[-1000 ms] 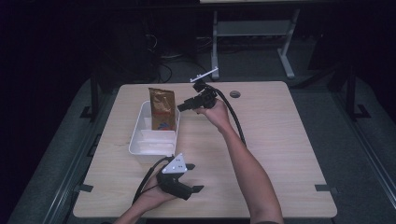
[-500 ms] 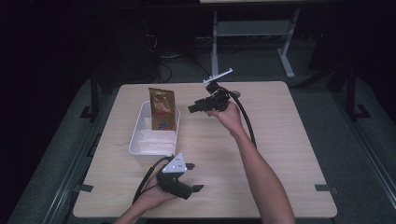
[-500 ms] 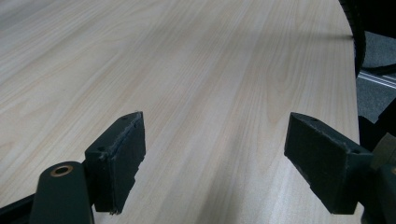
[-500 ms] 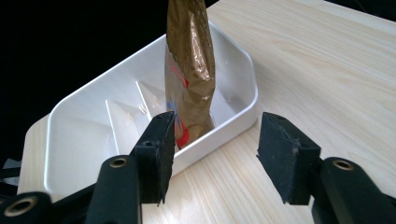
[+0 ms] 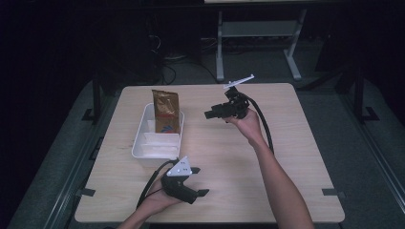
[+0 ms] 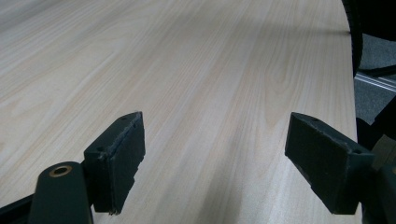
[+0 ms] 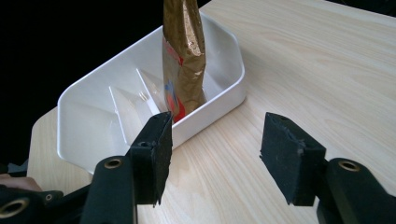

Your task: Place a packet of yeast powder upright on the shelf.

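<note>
My right gripper [image 7: 215,158], jaws opening and empty, faces the bag [image 7: 183,56] standing in the tray [image 7: 224,100], apparently its end compartment. My left gripper [image 6: 219,168] rests open.

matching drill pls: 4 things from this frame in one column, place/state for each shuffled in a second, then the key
Things:
1. golden-brown foil pouch
2. white plastic divided tray
3. left gripper
4. right gripper

Places/states:
A. held above the table's far half, jaws open toward the tray, nothing between them
B. on the light wooden table, left of centre
C. standing upright in the tray's far compartment
D. at the table's near edge, jaws open and empty

Pairs: 1-C, 2-B, 3-D, 4-A
</note>
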Demonstrator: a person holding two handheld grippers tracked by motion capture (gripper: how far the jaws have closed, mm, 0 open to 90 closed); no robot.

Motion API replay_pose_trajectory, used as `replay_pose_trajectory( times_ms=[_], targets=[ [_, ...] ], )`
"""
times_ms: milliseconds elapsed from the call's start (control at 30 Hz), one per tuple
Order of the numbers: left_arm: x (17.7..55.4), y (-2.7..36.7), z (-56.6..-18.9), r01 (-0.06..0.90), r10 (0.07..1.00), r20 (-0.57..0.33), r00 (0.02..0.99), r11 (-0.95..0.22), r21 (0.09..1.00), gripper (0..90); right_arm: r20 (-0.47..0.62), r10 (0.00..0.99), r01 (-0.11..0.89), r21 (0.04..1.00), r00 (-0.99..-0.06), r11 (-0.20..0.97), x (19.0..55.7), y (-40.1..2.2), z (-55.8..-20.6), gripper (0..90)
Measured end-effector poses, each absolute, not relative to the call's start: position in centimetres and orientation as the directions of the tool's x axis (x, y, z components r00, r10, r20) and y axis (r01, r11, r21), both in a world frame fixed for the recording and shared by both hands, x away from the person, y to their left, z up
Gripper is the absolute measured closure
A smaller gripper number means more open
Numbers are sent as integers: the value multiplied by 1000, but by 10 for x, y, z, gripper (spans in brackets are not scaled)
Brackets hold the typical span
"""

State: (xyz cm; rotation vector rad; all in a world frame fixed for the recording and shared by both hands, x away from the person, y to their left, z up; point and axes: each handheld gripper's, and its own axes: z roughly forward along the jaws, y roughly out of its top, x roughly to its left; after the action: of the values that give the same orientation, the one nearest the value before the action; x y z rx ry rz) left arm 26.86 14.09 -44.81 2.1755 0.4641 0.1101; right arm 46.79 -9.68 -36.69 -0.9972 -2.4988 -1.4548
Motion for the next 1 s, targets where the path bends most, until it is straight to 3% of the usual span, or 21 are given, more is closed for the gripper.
replay_pose_trajectory(
  times_ms=[1000],
  targets=[
    [270,139,-447,295,376,-94,922,-523,799,196,395,524,597,745,-755,298,432,-156,-374,384]
  ],
)
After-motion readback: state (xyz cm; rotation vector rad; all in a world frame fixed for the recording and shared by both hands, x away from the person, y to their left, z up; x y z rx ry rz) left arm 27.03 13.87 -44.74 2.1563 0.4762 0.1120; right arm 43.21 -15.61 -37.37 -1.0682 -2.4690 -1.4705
